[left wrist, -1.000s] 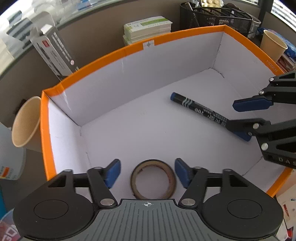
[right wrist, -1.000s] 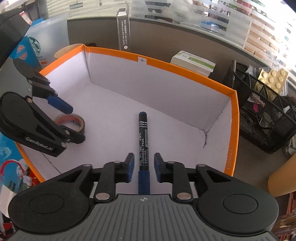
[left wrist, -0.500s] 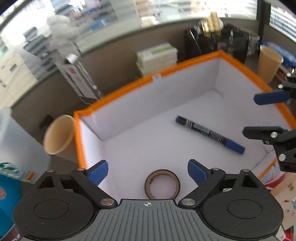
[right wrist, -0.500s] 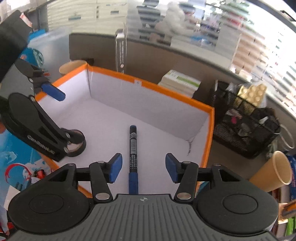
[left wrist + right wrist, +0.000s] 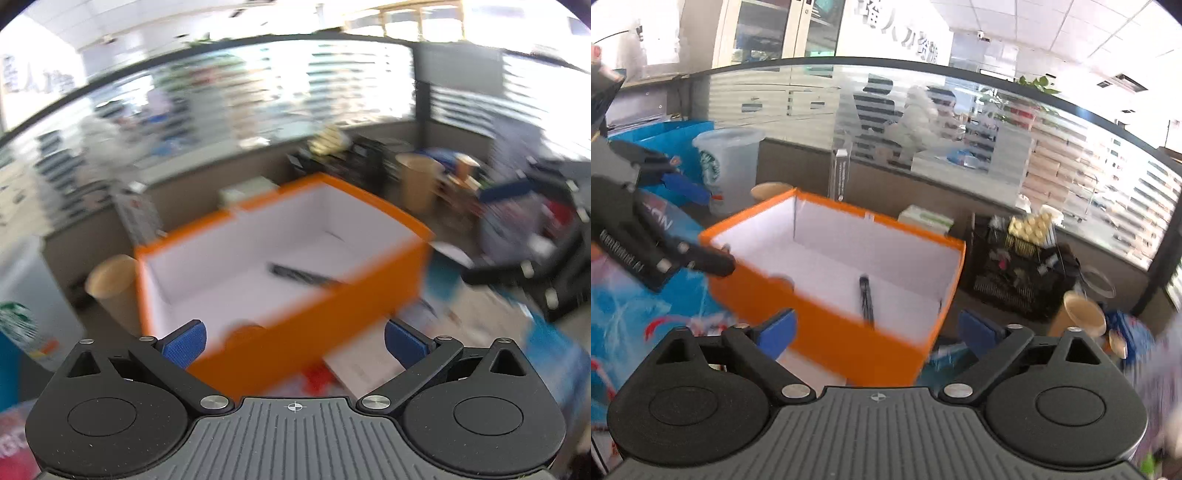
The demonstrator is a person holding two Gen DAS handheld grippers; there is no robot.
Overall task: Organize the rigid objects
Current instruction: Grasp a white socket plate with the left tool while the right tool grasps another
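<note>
- Inside the orange box (image 5: pixel 849 332), on its white floor, lies the marker (image 5: pixel 866 301), roughly mid-floor, pointing toward the far wall; in the left wrist view it shows as a dark blurred streak (image 5: pixel 299 275).
- At the box's near-left corner the tape roll (image 5: pixel 245 328) sits on the floor too; only its brown top edge shows above the near wall, blurred. In the right wrist view it is a faint dark patch (image 5: pixel 781 281) behind the near wall.
- Your left tool (image 5: pixel 293 339) is released, jaws opening wide, nothing between the blue pads (image 5: pixel 184 341); it sits outside the box, before the near wall.
- Your right tool (image 5: pixel 877 330) is likewise released, jaws opening, nothing gripped; the marker lies well beyond its pads (image 5: pixel 777 330).
- Each tool appears in the other's view: right one at the right edge (image 5: pixel 517 236), left one at the left (image 5: pixel 676 218).
- Around the box on the table: a paper cup (image 5: pixel 114 284) just left of it, another paper cup (image 5: pixel 1084 312) to the right, a black mesh basket (image 5: pixel 1015 269) beside the right wall, a clear plastic cup (image 5: pixel 726 166) behind left.
- Left wrist view is heavily motion-blurred; fine detail cannot be told.
</note>
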